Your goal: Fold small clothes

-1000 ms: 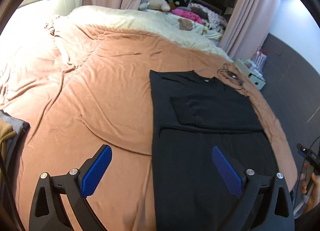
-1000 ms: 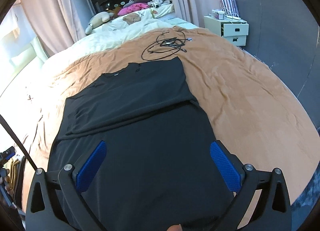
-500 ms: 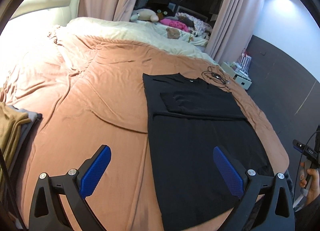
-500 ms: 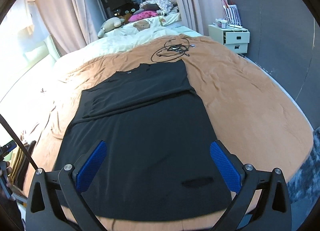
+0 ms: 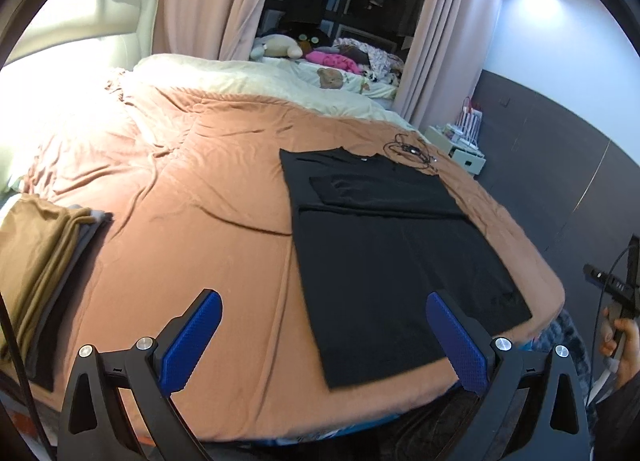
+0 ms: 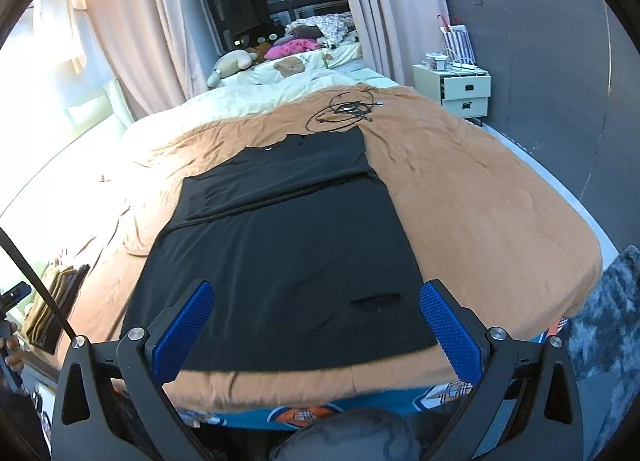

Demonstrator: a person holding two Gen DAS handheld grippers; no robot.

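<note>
A black T-shirt [image 5: 392, 253] lies flat on the orange-brown bedspread [image 5: 180, 221], both sleeves folded in across the chest, hem toward the bed's near edge. It also shows in the right wrist view [image 6: 280, 245]. My left gripper [image 5: 320, 341] is open and empty, held back above the near edge, left of the shirt's hem. My right gripper [image 6: 316, 325] is open and empty, above the hem at the near edge.
A stack of folded tan and grey clothes [image 5: 36, 261] sits at the bed's left edge. Black cables [image 6: 344, 111] lie beyond the shirt's collar. A white nightstand [image 6: 460, 93] stands by the dark wall. Plush toys and bedding lie at the back. A grey rug [image 6: 608, 325] covers the floor at right.
Both grippers have pulled back and up from the shirt, so the bed's near edge and the folded stack have come into view. The shirt lies unmoved. Both stay open.
</note>
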